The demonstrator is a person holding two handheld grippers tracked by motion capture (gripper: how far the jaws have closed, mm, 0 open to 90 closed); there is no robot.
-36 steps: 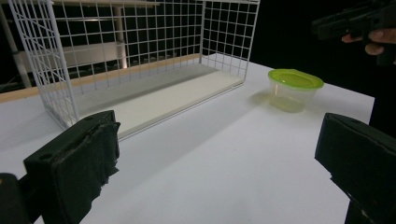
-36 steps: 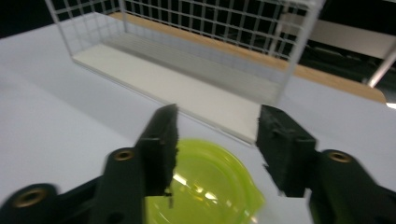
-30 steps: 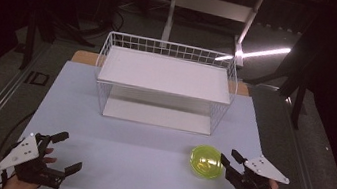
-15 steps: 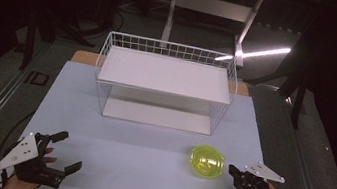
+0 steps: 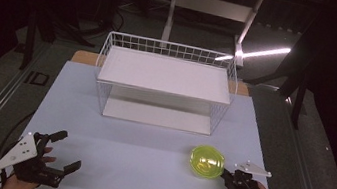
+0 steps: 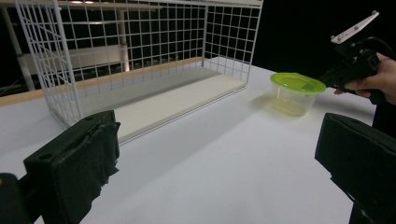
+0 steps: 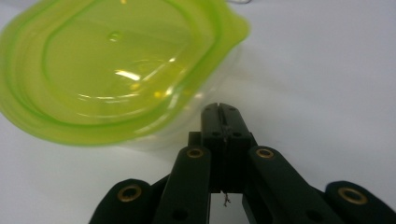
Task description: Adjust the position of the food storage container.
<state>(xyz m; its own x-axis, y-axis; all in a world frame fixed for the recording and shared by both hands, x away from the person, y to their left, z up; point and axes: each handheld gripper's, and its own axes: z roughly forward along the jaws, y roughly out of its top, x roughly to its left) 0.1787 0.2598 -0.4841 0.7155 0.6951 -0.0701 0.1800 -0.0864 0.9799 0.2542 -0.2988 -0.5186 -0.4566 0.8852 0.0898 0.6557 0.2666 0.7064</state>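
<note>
My right black two-jaw gripper [image 7: 223,109] shows brass-coloured rivets on its linkage arms (a grey three-cornered plate [image 5: 252,168] sits on top).

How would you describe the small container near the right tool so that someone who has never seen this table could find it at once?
Start at the white wire basket at the back of the white table. Come forward from its right corner to the small round tub with the lime-green lid, beside the shut right tool. It is the only brightly coloured thing there.
</note>
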